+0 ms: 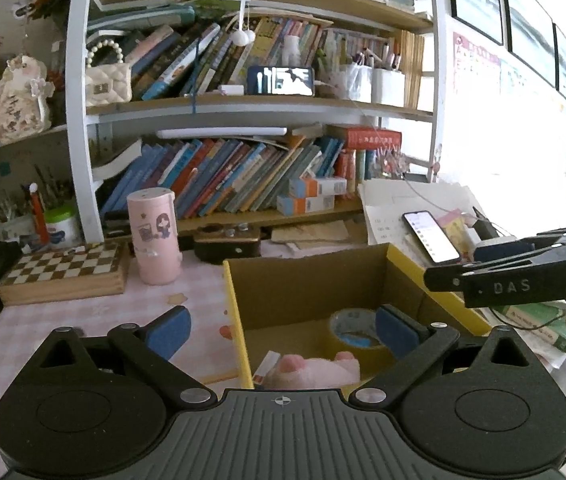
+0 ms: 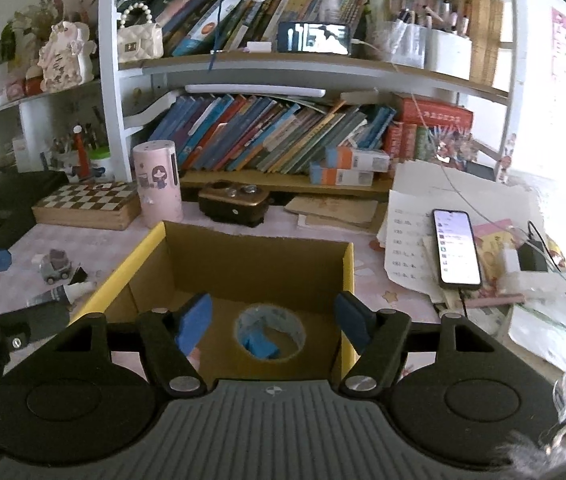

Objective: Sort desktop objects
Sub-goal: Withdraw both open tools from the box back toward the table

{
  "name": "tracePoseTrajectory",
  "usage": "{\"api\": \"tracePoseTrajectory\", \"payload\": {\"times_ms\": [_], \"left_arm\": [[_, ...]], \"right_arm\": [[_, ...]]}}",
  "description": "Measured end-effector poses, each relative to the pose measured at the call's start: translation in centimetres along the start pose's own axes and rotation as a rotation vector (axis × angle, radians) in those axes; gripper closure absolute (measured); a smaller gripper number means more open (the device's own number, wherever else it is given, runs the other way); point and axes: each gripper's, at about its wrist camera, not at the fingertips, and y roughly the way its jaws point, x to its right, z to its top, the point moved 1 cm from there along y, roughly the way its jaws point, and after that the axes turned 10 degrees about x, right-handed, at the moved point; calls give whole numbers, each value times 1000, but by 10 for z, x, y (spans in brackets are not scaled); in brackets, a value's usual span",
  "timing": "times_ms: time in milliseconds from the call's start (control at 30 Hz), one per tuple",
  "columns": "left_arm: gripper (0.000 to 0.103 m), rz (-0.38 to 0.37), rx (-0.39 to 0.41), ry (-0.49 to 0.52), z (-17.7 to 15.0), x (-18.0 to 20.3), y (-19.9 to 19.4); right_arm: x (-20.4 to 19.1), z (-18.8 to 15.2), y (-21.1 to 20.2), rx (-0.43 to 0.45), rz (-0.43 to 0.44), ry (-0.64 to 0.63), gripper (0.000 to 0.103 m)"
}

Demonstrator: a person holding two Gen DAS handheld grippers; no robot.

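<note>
A yellow-edged cardboard box (image 1: 239,312) (image 2: 347,264) stands open on the pink desk. Inside it lie a roll of tape (image 1: 353,330) (image 2: 269,332) and a pink plush toy (image 1: 311,368). My left gripper (image 1: 283,330) hangs open over the box's left wall, nothing between its blue pads. My right gripper (image 2: 273,322) is open above the box, the tape roll seen below between its fingers, untouched. In the left wrist view the right gripper's black body enters from the right, above the box's right rim. A small toy car (image 2: 55,270) and a tube (image 2: 57,294) lie left of the box.
A pink cylinder (image 1: 155,236) (image 2: 159,182), a chessboard box (image 1: 67,270) (image 2: 89,200) and a dark case (image 2: 233,202) stand behind the box. A lit phone (image 1: 431,238) (image 2: 456,254) lies on papers at the right. Bookshelves fill the back.
</note>
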Motion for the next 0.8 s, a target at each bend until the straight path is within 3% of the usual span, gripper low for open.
{"api": "tracePoseTrajectory", "payload": {"times_ms": [367, 800], "left_arm": [[3, -24, -29, 26, -16, -9, -22], [3, 23, -94, 7, -50, -32, -56]], "right_arm": [[-20, -26, -26, -40, -48, 52, 36], [-51, -72, -58, -85, -137, 113, 36]]}}
